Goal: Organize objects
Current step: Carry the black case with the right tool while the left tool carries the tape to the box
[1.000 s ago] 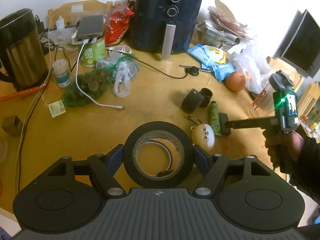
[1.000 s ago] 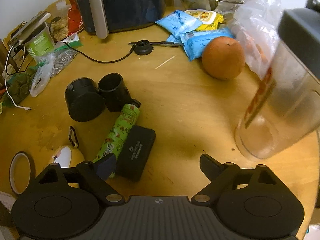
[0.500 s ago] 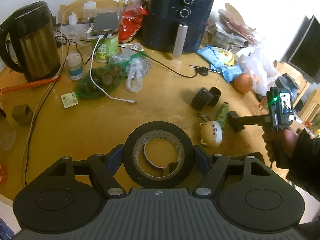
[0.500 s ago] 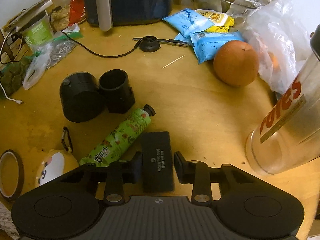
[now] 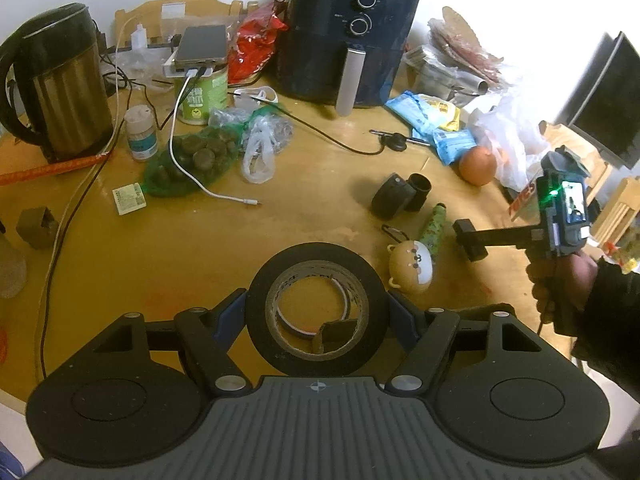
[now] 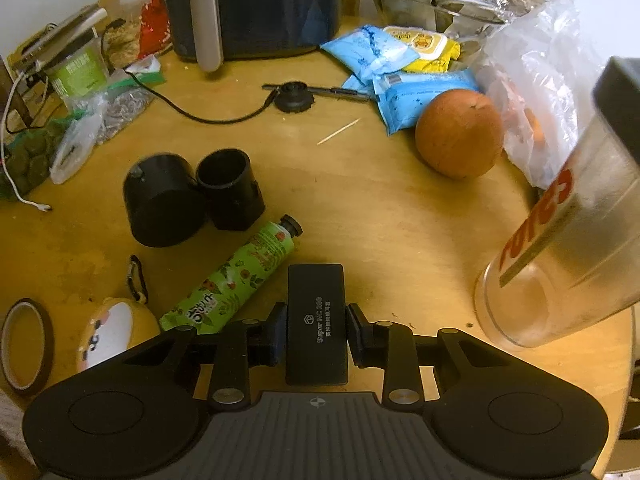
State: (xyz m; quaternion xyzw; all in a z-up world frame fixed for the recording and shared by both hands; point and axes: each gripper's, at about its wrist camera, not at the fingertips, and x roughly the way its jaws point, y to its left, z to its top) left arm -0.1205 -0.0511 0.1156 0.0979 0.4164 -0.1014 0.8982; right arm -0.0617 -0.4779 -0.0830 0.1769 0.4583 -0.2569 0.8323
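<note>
Your round wooden table (image 5: 312, 216) is crowded along the far side: dark air fryer (image 5: 352, 36), steel kettle (image 5: 60, 84), blue snack packets (image 6: 396, 80) and orange fruit (image 6: 459, 133); bare wood lies in the middle, before your left gripper (image 5: 318, 314). Near the right rim stands a clear plastic tumbler with red lettering (image 6: 560, 256), close beside your right gripper (image 6: 316, 334). Left gripper: fingers spread wide, pinching a large roll of black tape (image 5: 318, 308) by its outer edge, held above the table; a thin brown tape ring (image 6: 24, 346) lies on the wood below it. Right gripper: fingers drawn in, clamped on a flat black rectangular case with white print (image 6: 316, 320), held just beside a green floral tube (image 6: 236, 280). Beyond the tube, two black cylinders (image 6: 192, 196) touch each other; a yellow plush keychain (image 6: 114, 330) lies left of it.
</note>
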